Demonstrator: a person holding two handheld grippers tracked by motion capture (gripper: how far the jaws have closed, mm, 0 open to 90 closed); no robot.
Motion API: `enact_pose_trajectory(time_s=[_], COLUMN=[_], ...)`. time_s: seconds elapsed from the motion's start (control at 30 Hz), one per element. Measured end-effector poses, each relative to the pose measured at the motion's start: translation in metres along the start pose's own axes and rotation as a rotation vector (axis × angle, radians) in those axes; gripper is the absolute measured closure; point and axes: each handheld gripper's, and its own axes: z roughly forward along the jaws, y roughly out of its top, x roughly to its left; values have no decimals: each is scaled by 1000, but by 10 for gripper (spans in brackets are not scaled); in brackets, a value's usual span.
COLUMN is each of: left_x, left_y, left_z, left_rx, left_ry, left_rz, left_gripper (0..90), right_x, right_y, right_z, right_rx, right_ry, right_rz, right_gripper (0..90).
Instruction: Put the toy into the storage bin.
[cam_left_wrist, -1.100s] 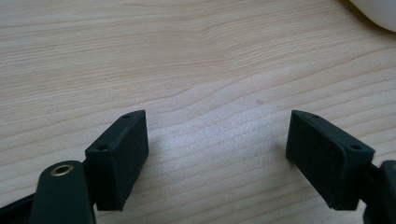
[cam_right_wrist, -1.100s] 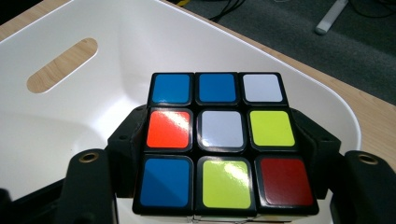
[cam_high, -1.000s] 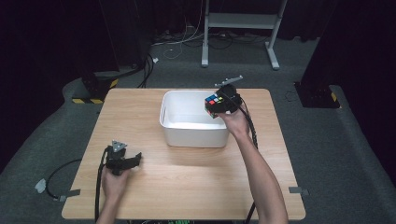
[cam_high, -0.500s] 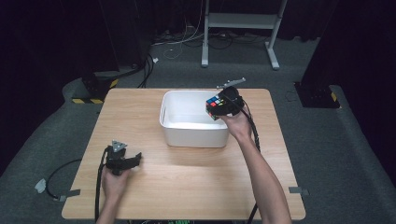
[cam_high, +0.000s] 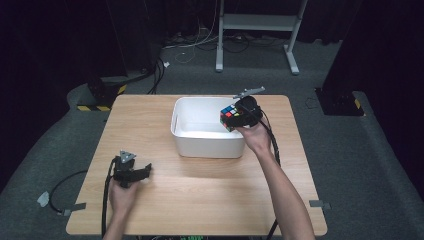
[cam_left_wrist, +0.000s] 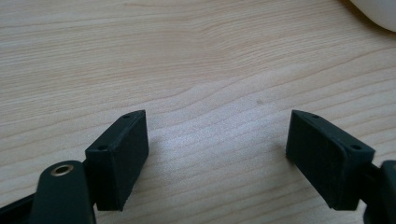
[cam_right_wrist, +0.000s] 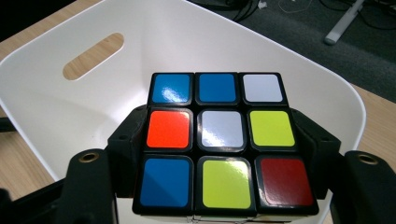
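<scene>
Over the bin (cam_high: 207, 145), the right gripper (cam_high: 235, 116) holds the cube (cam_right_wrist: 226, 144), fingers pinching its sides, directly above the white hollow. Back on the worktop (cam_high: 200, 195), the left gripper (cam_left_wrist: 217, 154) rests with fingers spread, well apart.

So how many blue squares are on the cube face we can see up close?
3. On the cube held in the right tongs over the tub: two side by side at the top left, one at the bottom left. Its other faces are hidden here.
</scene>
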Motion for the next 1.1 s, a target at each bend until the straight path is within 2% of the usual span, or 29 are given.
enact_pose_trajectory(time_s=[0.43, 1.1], left_x=[0, 0], left_y=[0, 0], left_z=[0, 0], left_rx=[0, 0], left_ry=[-1, 0], left_rz=[0, 0], left_gripper=[212, 212], right_x=[3, 0], right_y=[-10, -26], right_z=[-5, -16], right_rx=[-16, -39], right_ry=[21, 13], right_rz=[6, 14], right_gripper=[335, 335])
